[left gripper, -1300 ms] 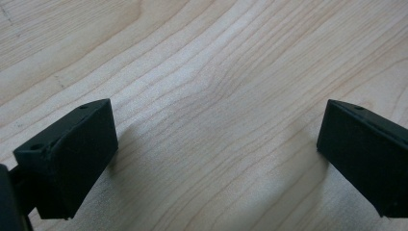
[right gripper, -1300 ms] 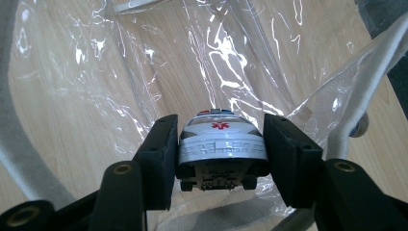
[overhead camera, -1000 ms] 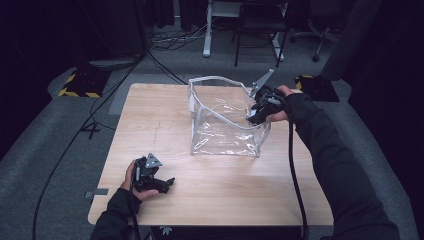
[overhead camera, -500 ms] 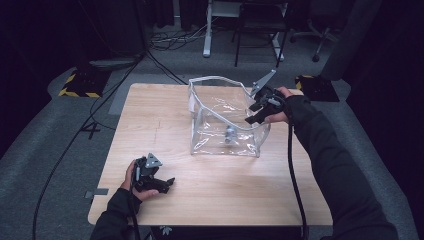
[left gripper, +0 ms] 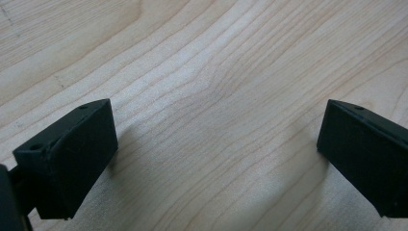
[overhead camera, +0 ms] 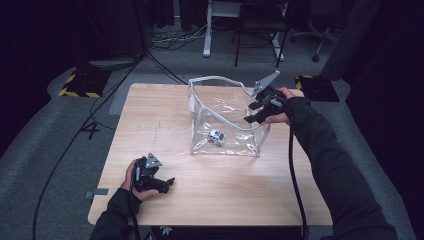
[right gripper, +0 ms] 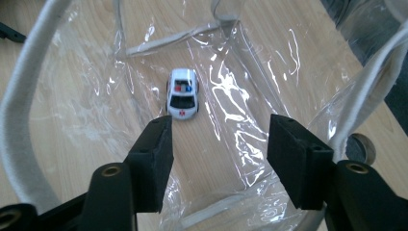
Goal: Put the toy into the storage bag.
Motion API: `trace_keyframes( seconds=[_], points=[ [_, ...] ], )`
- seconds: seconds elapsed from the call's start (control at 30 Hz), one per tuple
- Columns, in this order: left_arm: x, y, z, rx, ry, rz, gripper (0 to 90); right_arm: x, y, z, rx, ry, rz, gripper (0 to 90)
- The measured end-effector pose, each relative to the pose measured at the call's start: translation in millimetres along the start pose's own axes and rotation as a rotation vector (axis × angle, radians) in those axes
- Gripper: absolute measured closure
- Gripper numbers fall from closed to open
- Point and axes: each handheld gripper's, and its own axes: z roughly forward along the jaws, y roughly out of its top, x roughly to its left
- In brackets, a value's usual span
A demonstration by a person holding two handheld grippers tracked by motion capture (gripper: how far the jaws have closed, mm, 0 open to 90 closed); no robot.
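Your right tool [overhead camera: 256, 113], jaws just opened and empty, hangs over the clear bag's [overhead camera: 200, 100] far-right rim; the toy car [overhead camera: 216, 137] lies inside. Your left tool [overhead camera: 161, 184] rests wide open at the desk's [overhead camera: 240, 195] near left.

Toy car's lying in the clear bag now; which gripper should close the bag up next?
Probably right. The right gripper hangs over the clear bag's rim, jaws having just opened, empty, above the toy car. The left gripper rests open on the table, well short of the bag.

No text, label or number can be read anywhere; the toy car [right gripper: 183, 99] bears only small coloured marks, too blurred to read.
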Motion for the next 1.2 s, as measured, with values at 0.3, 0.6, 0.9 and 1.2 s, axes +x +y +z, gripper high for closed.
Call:
trace_keyframes(
  seconds=[0.3, 0.6, 0.9, 1.2],
  points=[
    [0.0, 0.0, 0.0, 0.0, 0.0, 0.0, 0.6, 1.9, -0.7, -3.8, -0.094, -0.043, -0.001, 40.6],
    [0.1, 0.0, -0.1, 0.001, -0.001, 0.002, 0.6, 0.7, -1.9, -9.8, -0.191, -0.108, 0.024, 38.7],
    [-0.1, 0.0, 0.1, -0.001, -0.001, -0.002, 0.6, -0.3, -4.4, -16.2, -0.273, -0.149, 0.059, 32.6],
    [0.0, 0.0, 0.0, 0.0, -0.001, 0.0, 0.7, 4.8, -5.3, -21.8, -0.32, -0.2, 0.075, 25.3]
  ],
)
